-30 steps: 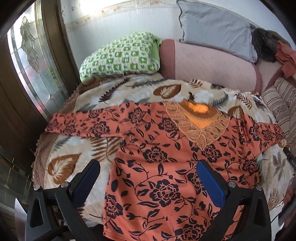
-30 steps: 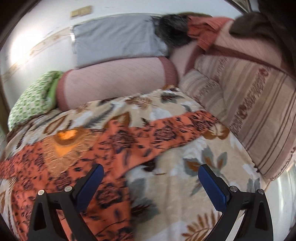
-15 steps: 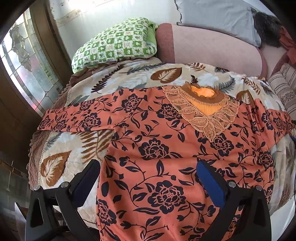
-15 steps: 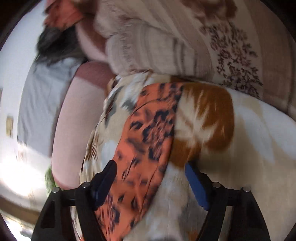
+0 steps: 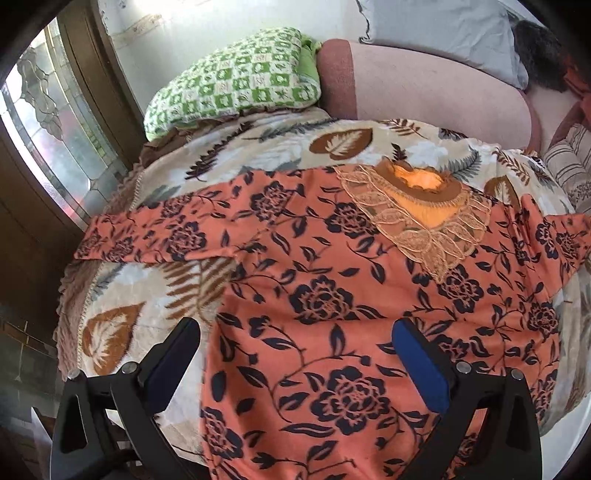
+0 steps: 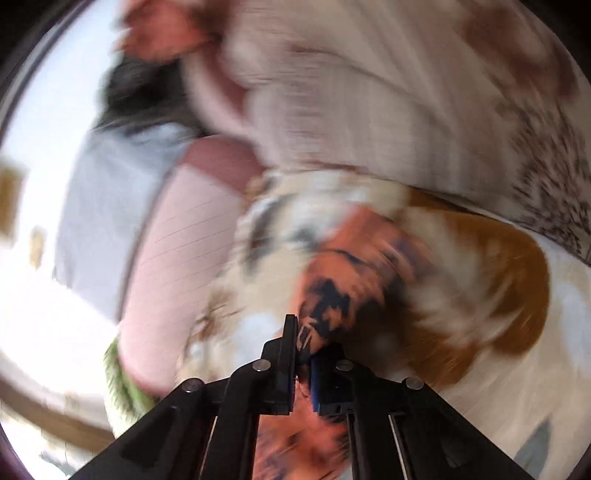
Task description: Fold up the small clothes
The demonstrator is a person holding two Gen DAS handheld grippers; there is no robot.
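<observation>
An orange dress with dark flowers (image 5: 332, 295) lies spread flat on a leaf-patterned blanket (image 5: 122, 295), its lace neckline (image 5: 417, 218) toward the back and both sleeves out to the sides. My left gripper (image 5: 295, 354) hovers open over the lower body of the dress, touching nothing. In the blurred right wrist view, my right gripper (image 6: 303, 354) is shut on the end of the dress's right sleeve (image 6: 354, 280), orange cloth pinched between the pads.
A green checked cushion (image 5: 236, 85), a pink bolster (image 5: 424, 88) and a grey pillow (image 5: 443, 33) line the back. Striped cushions (image 5: 569, 166) stand at the right. A wooden-framed window (image 5: 44, 122) is at the left. The blanket's edge drops off at the lower left.
My right gripper rolled, swung right to the sleeve end and closed on it. The left gripper sank a little closer to the dress and stayed open.
</observation>
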